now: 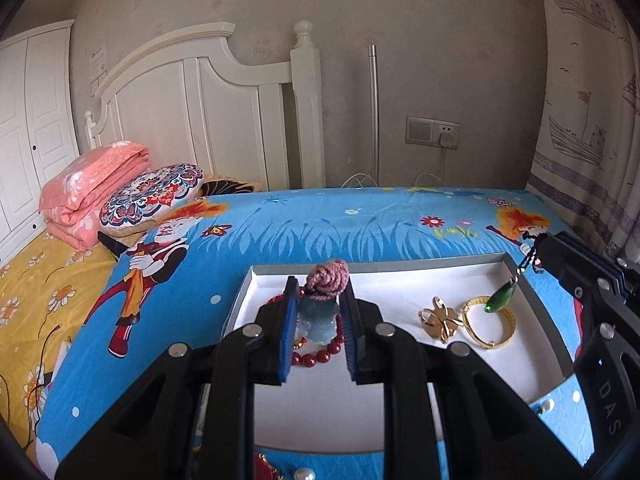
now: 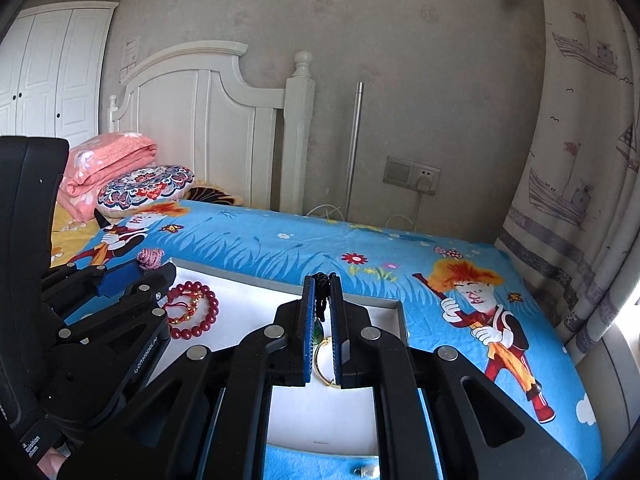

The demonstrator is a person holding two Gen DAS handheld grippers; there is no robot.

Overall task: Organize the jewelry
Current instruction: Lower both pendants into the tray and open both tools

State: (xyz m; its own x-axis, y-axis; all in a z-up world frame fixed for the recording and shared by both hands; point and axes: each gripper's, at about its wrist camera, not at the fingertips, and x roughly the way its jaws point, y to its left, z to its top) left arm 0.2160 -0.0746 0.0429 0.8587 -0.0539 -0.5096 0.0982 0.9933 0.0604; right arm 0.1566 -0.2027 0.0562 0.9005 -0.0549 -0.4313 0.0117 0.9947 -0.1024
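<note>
Tray (image 1: 532, 280) on the bedspread (image 1: 320, 224); bead bracelet (image 1: 320, 356) inside, below the left gripper (image 1: 319, 304); rings (image 1: 440, 320) to its right (pearls (image 1: 303, 473) outside, nearer the camera).

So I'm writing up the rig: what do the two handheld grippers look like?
Both the left gripper and right gripper are matte black plastic with blue ribbed pads, round silver fasteners at the linkage joints and white lettering printed on the body.
</note>
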